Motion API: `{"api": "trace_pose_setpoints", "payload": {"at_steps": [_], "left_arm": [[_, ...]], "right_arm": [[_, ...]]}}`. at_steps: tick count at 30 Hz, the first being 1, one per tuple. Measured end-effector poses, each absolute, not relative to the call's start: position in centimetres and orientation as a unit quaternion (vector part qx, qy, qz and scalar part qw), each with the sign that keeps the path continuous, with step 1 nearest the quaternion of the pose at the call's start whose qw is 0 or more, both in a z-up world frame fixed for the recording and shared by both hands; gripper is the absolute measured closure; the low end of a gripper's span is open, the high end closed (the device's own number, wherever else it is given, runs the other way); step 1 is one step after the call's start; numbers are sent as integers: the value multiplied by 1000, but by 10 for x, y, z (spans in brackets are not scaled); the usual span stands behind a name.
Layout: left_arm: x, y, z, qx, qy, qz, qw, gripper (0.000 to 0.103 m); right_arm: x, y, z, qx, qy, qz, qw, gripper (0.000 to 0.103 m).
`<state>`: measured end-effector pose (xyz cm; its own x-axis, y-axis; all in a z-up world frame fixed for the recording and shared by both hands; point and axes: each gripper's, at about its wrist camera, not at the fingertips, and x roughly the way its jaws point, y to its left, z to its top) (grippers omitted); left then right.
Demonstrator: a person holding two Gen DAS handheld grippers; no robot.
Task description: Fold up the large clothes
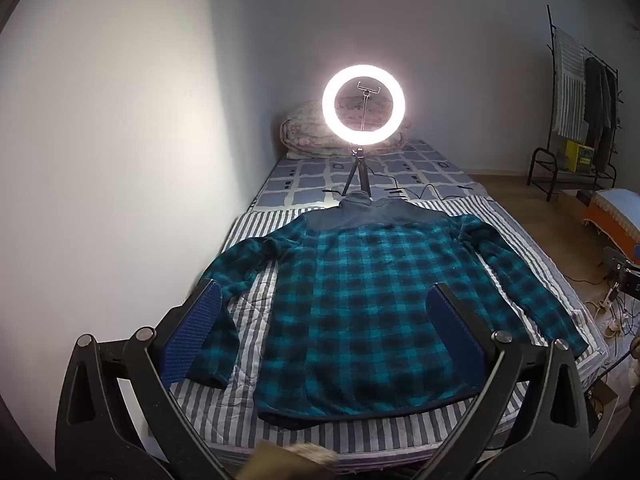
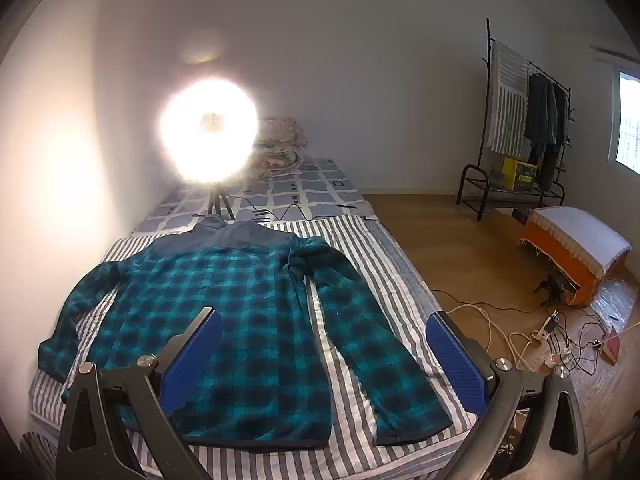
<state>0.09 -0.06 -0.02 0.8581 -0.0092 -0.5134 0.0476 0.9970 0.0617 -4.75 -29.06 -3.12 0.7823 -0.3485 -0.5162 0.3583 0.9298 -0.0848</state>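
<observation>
A big blue-green checked jacket lies flat on the striped sheet of the bed. Its back faces up, its grey collar points to the far end, and both sleeves lie spread out to the sides. No part of it is folded, so the folding has not started yet — this looks like the very first step, getting ready to grab.

The left gripper hangs above the near edge of the jacket with its fingers spread wide apart. Nothing is between them. The right gripper is the same — fingers wide open, holding nothing, looking down at the jacket's body and its right sleeve.

At the far end of the bed stands a bright ring lamp on little legs, with its cord lying close behind the collar. A clothes rack stands across the room.

Next, I think each gripper needs to go down to one side of the jacket, pinch a sleeve or the edge by the shoulder, and bring it over onto the middle. The fleece looks thick and soft, so the fingers should take a good bite of only the jacket — not the sheet under it.
</observation>
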Motion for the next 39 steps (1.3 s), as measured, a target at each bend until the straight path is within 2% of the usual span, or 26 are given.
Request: {"api": "trace_pose_setpoints", "payload": {"at_steps": [39], "left_arm": [[-3,10,11,19,247,-10,969,0]], "right_arm": [[-49,-278,-25,-9,257,-191,947,0]]}}
